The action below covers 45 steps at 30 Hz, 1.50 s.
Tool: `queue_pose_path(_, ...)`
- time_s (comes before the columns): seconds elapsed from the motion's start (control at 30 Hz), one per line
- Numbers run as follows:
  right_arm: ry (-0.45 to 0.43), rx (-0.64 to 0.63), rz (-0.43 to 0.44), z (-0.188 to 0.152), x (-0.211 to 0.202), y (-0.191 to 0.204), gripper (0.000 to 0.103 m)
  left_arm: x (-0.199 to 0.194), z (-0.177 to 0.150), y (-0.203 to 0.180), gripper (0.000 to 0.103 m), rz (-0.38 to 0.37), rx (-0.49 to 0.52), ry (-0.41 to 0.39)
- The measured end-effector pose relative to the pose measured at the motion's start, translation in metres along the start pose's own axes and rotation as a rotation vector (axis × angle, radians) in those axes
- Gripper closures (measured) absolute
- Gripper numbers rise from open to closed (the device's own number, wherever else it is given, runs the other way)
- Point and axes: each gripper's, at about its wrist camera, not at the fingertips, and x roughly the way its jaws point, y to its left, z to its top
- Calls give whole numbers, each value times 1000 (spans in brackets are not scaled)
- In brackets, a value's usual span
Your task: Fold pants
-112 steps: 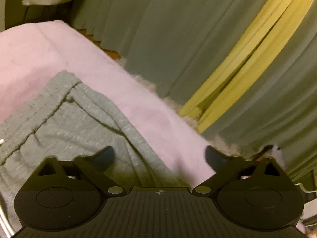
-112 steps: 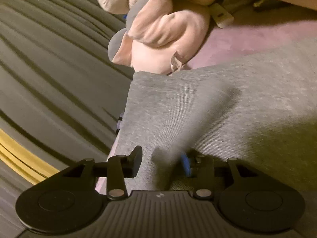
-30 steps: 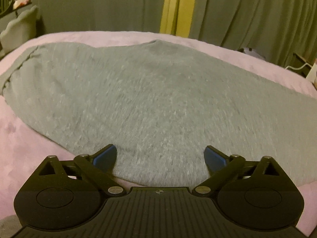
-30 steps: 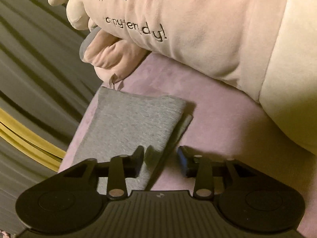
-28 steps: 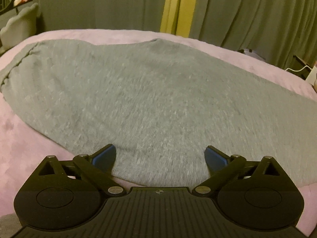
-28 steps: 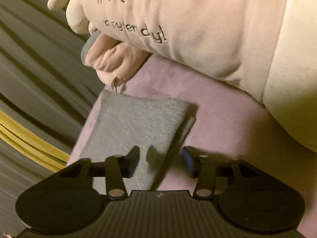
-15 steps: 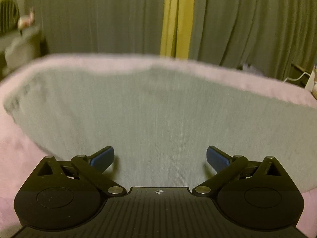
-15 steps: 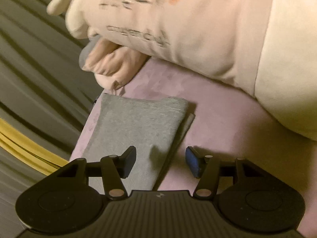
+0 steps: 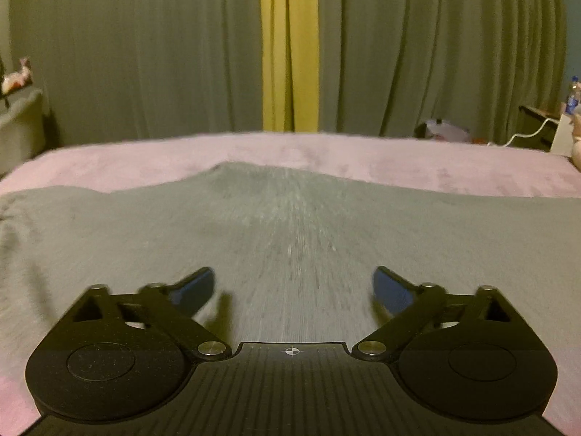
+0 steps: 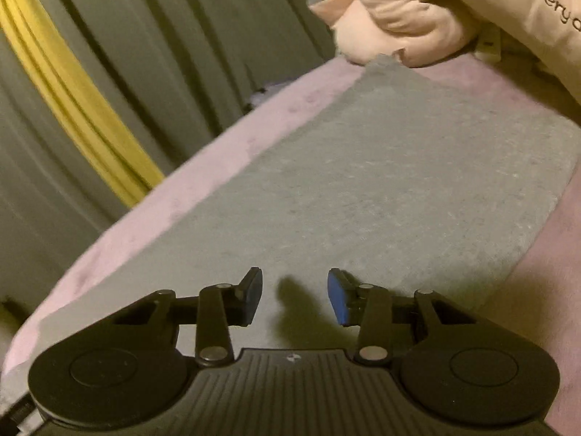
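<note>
Green curtains (image 9: 145,54) hung behind the pink bed (image 9: 363,160), where grey pants (image 9: 290,225) lay flat beside a plush toy (image 10: 399,40). Over the pants, the left tool (image 9: 293,287) and right tool (image 10: 295,296) were closing, empty.

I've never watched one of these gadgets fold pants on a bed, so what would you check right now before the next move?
1. Pants lying flat on the pink blanket: ok.
2. Left gripper free of cloth, jaws closing with nothing pinched between them: ok.
3. Right gripper free of cloth, jaws closing, nothing pinched: ok.
4. Plush toy clear of the pants: not ok, it touches the far corner.
5. Pants edges lined up: cannot tell, the picture is blurred.
</note>
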Motion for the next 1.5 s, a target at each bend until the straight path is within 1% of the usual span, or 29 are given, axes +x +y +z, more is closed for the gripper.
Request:
queue_pose_path(0.03, -7, 5, 1, 0, 2, -2, 64, 14, 3, 0, 29, 1, -4, 38)
queue_pose_path(0.07, -19, -4, -3, -1, 5, -2, 64, 28, 6, -1, 23, 12, -3, 67)
queue_pose_path(0.1, -24, -19, -10, -4, 7, 1, 64, 33, 8, -3, 15, 23, 9, 43)
queue_pose_path(0.13, -29, -38, -18, -6, 9, 3, 63, 37, 11, -5, 13, 36, 29, 23)
queue_pose_path(0.2, -37, -65, -22, -5, 15, 6, 60, 54, 23, -10, 7, 61, 65, 40)
queue_pose_path(0.27, -46, -63, -12, -6, 18, 4, 58, 69, 32, -8, 1, 69, 52, 56)
queue_pose_path(0.33, -49, -50, -5, -7, 19, 2, 58, 83, 38, -3, 0, 67, 26, 65)
queue_pose_path(0.37, -51, -48, -2, -7, 19, 1, 58, 89, 41, -3, 0, 64, 31, 67)
queue_pose_path(0.47, -54, -52, -1, -8, 19, 2, 57, 96, 47, -10, 0, 86, 106, 53)
queue_pose_path(0.5, -55, -54, 6, -7, 20, 2, 54, 95, 51, -12, 0, 94, 103, 53)
queue_pose_path(0.53, -55, -57, 12, -7, 20, 3, 50, 94, 55, -11, 0, 101, 78, 54)
queue_pose_path(0.6, -54, -68, 13, -7, 20, 4, 48, 84, 58, -6, 0, 111, -21, 68)
queue_pose_path(0.63, -54, -68, 13, -7, 20, 5, 48, 76, 54, -3, 0, 100, -71, 75)
queue_pose_path(0.7, -54, -63, 17, -7, 20, 4, 47, 54, 43, -3, 0, 32, -118, 53)
queue_pose_path(0.73, -54, -59, 20, -6, 20, 3, 47, 41, 35, -8, 0, -1, -109, 35)
queue_pose_path(0.77, -55, -55, 23, -6, 20, 3, 47, 31, 28, -18, 0, -23, -74, 29)
queue_pose_path(0.87, -57, -55, 38, -6, 20, 3, 41, 10, 2, -50, 0, -57, 28, 32)
queue_pose_path(0.93, -57, -68, 39, -6, 21, 5, 37, 14, -10, -71, 0, -76, 68, 75)
queue_pose_path(0.97, -57, -74, 38, -7, 21, 6, 37, 19, -10, -79, 0, -53, 84, 54)
queue_pose_path(1.0, -58, -76, 38, -7, 21, 6, 36, 25, -5, -82, 0, -49, 82, 49)
queue_pose_path(1.07, -61, -77, 44, -7, 22, 6, 35, 44, 13, -85, 0, -42, 58, 81)
queue_pose_path(1.1, -63, -82, 46, -7, 23, 7, 32, 52, 22, -86, 0, -33, 57, 87)
queue_pose_path(1.17, -65, -113, 44, -9, 25, 11, 26, 69, 34, -93, 0, -6, 100, 98)
queue_pose_path(1.23, -63, -160, 41, -11, 28, 18, 15, 75, 43, -97, 0, 21, 114, 87)
queue_pose_path(1.27, -60, -185, 36, -12, 30, 22, 13, 78, 47, -99, 0, 32, 121, 97)
queue_pose_path(1.33, -58, -213, 29, -14, 32, 26, 9, 81, 60, -103, 0, 48, 70, 125)
queue_pose_path(1.4, -69, -211, 29, -14, 30, 26, 9, 67, 61, -101, 0, 64, 16, 140)
queue_pose_path(1.43, -80, -206, 28, -13, 28, 25, 9, 56, 56, -103, 0, 53, 7, 134)
queue_pose_path(1.5, -101, -192, 22, -12, 26, 23, 9, 32, 39, -106, 0, 0, 6, 113)
